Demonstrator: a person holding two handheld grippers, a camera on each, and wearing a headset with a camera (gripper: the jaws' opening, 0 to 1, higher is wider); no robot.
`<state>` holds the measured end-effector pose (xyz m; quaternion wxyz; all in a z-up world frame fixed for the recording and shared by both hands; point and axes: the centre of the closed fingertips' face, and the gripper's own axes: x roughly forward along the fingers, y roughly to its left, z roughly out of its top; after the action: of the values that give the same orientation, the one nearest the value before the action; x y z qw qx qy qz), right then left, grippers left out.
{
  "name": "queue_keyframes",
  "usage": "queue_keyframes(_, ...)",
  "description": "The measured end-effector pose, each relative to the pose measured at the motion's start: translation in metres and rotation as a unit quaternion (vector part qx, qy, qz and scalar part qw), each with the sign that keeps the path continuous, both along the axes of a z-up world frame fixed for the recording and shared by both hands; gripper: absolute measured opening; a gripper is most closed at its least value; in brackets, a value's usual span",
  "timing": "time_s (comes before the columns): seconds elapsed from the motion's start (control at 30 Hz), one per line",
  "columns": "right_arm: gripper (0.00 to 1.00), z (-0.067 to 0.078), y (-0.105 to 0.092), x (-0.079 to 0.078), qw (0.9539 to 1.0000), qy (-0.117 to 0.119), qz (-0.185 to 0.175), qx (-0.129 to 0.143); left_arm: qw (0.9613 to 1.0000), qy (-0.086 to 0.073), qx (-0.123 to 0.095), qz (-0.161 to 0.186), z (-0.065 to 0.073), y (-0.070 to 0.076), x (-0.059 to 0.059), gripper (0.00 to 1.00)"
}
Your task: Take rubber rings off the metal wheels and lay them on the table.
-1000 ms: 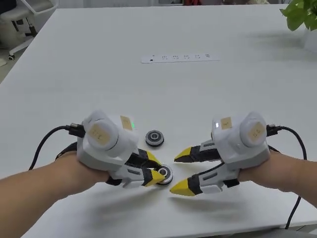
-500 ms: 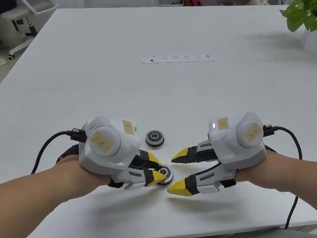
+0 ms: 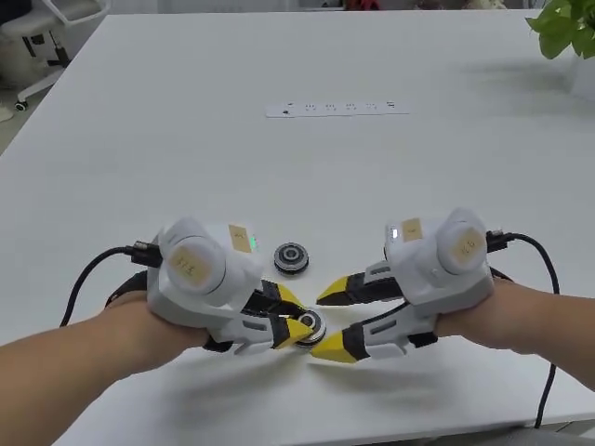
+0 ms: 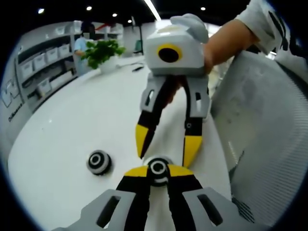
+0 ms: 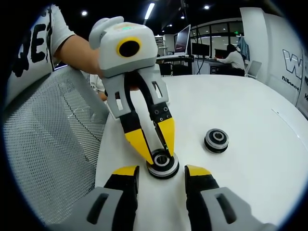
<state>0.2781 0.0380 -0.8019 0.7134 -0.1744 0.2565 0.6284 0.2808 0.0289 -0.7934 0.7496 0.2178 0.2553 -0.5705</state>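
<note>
A metal wheel with a black rubber ring [image 3: 310, 324] lies near the table's front edge. My left gripper [image 3: 295, 316] is shut on it, the yellow tips pinching its sides [image 4: 159, 169]. My right gripper [image 3: 328, 321] is open, one jaw on either side of the same wheel [image 5: 162, 164]. In the left gripper view the right gripper [image 4: 166, 144] reaches in from above. In the right gripper view the left gripper [image 5: 155, 139] comes down onto the wheel. A second ringed wheel [image 3: 291, 258] lies flat on the table just beyond, also seen as a wheel [image 4: 99, 162] and a wheel [image 5: 216, 140].
A white power strip [image 3: 337, 109] lies across the middle of the white table [image 3: 186, 139]. A potted plant [image 3: 562, 26] stands at the far right corner. An office chair [image 3: 37, 28] is off the far left. A mesh chair back [image 5: 48, 144] is near the front edge.
My right gripper has moved left, and its open jaws now flank the wheel that my left gripper holds. The left gripper and the second wheel have stayed put.
</note>
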Motion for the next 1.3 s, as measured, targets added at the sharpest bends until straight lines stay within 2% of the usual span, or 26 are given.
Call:
queue_keyframes(0.3, 0.32, -0.001, 0.005, -0.001, 1.0, 0.002, 0.003, -0.001, 1.0, 0.0, -0.003, 0.004, 0.0, 0.001, 0.0, 0.14)
queue_keyframes(0.37, 0.31, -0.001, 0.007, -0.001, 0.9999, 0.013, -0.004, 0.005, 1.0, 0.0, -0.003, 0.005, 0.0, 0.001, 0.0, 0.14)
queue_keyframes(0.93, 0.24, -0.003, 0.002, 0.001, 0.9999, -0.002, -0.014, -0.002, 0.9999, -0.001, -0.004, 0.009, 0.0, 0.001, 0.001, 0.13)
queue_keyframes(1.07, 0.23, -0.002, 0.001, 0.001, 0.9999, -0.004, -0.013, -0.003, 0.9999, -0.01, 0.001, 0.007, 0.0, 0.001, -0.001, 0.13)
queue_keyframes(1.3, 0.2, -0.002, -0.003, 0.0, 0.9999, -0.004, -0.013, -0.006, 0.9999, -0.009, -0.004, 0.011, 0.0, 0.002, -0.001, 0.13)
